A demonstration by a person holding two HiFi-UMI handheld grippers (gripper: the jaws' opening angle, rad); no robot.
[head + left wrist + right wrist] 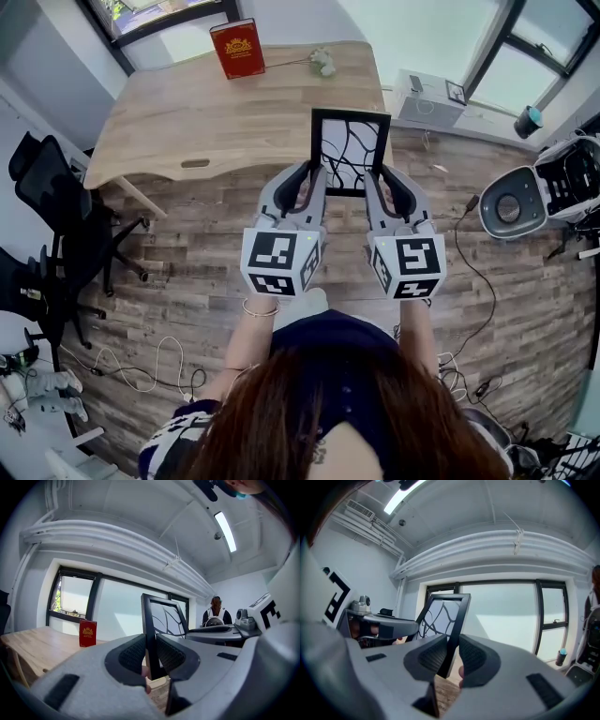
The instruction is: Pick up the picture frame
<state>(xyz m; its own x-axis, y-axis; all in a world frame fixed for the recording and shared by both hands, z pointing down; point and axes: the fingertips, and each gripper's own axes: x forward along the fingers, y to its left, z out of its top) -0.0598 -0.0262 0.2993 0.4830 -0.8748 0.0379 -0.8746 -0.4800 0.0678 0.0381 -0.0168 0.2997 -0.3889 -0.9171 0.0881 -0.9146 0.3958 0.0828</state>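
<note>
Office room, plank floor (pixel 187 272), pale wooden desk (pixel 216 112) against a window wall.

Item 1: picture frame (pixel 349 150). Black moulding, glazed, with a print of dark branching lines. Stands upright in the air between the two grippers, over the desk's near edge. It appears clear of the desktop, though the head view does not show the gap plainly. Upright carriage suits a flat glazed piece, since the load runs down through the moulding and not across the glass.

Item 2: left gripper (pixel 314 178). Clenched on the frame's left side rail, low down. Its own view shows the rail (pixel 151 634) pinched between the ribbed pads (pixel 133 656), jaws partly apart only by the rail's thickness.

Item 3: right gripper (pixel 380 180). Clamped likewise on the right side rail (pixel 457 620), which sits between its pads (pixel 476 656). A grip on each side, at matching height, stops the frame swinging or twisting, which one pinch on a thin rail would allow. Both grippers point level, side by side.

Item 4: marker cubes (pixel 279 261), one on the rear of each gripper, nearest the person.

Item 5: red book (pixel 237 49). Upright at the desk's far edge, well apart from the frame.

Item 6: small pale object (pixel 323 63), beside the book's right; too small to identify.

Item 7: black office chair (pixel 56 234), left of the desk, out of the way.

Status, as judged: pick-up essentially achieved. The main risk is uneven pull between the two hands.
</note>
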